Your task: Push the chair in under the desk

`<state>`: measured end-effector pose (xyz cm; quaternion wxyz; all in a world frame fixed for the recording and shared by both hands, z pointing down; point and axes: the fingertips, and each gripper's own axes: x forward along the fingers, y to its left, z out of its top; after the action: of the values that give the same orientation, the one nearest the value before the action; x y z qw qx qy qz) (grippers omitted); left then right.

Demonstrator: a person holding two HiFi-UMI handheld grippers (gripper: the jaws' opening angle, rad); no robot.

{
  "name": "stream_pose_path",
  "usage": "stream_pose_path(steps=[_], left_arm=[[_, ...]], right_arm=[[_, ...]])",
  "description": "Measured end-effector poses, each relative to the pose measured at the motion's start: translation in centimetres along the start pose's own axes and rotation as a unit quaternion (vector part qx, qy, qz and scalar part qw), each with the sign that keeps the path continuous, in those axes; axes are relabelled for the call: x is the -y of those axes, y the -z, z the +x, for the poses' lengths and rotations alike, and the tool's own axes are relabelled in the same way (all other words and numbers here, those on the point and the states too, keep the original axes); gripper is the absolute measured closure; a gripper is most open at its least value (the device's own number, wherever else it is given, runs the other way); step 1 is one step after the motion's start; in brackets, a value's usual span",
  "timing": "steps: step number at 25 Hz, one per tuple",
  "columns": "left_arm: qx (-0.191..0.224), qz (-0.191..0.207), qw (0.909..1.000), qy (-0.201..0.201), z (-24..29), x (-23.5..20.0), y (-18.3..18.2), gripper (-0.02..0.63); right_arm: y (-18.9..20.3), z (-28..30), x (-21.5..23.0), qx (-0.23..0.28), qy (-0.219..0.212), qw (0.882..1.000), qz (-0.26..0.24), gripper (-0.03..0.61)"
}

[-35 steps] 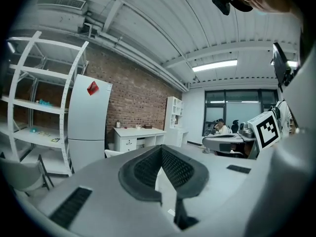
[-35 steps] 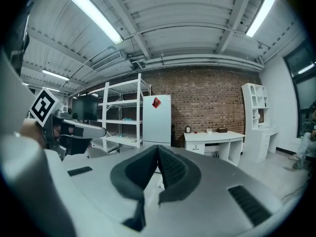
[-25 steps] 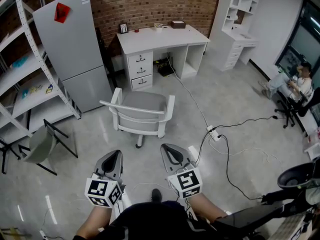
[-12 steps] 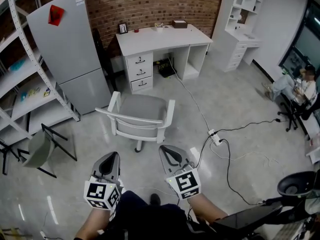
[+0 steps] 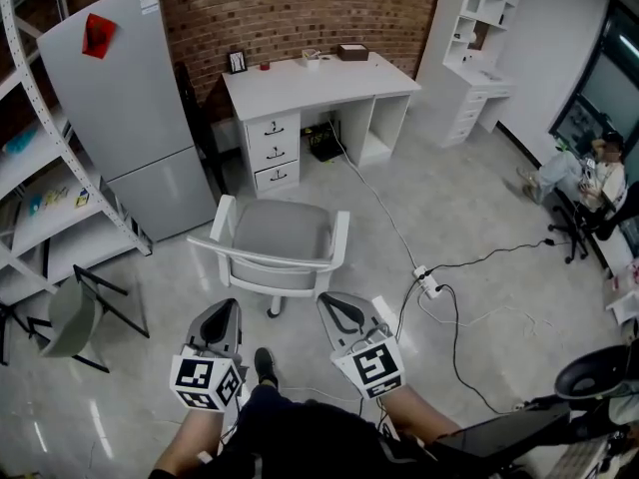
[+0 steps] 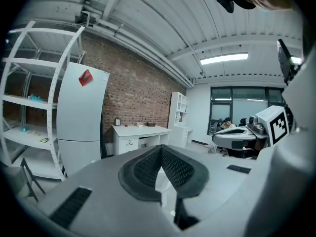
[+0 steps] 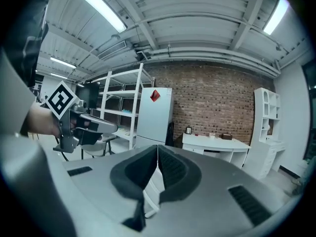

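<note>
I am holding my left gripper [image 5: 226, 317] and my right gripper [image 5: 341, 309] out in front of me, side by side and a little apart, both pointing toward the far side. Each is carrying its jaws pressed together, the pads meeting, with nothing caught between them. The left cube [image 5: 207, 382] and the right cube [image 5: 368, 364] are sitting at the near ends, facing up at me. My left forearm [image 5: 185, 447] and right forearm [image 5: 419, 422] are reaching forward from the near edge, bare, and my dark shoe [image 5: 264, 365] is showing between them.
</note>
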<state>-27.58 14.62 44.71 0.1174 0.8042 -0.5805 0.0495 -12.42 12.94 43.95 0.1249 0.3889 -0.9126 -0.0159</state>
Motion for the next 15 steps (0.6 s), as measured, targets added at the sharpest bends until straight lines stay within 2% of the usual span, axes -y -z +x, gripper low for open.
stream_pose_path(steps=[7,15], left_arm=[[-0.019,0.002,0.9998,0.008,4.5,-6.5,-0.2,0.606],[-0.022,0.004,0.9993,0.030,7.9,-10.9,-0.8,0.606]], right_arm=[[0.1,5.9,1.8,-0.029,0.016,0.999,-0.002,0.569],[1.2,11.6,2.2,-0.067,0.011,0.998,0.008,0.541]])
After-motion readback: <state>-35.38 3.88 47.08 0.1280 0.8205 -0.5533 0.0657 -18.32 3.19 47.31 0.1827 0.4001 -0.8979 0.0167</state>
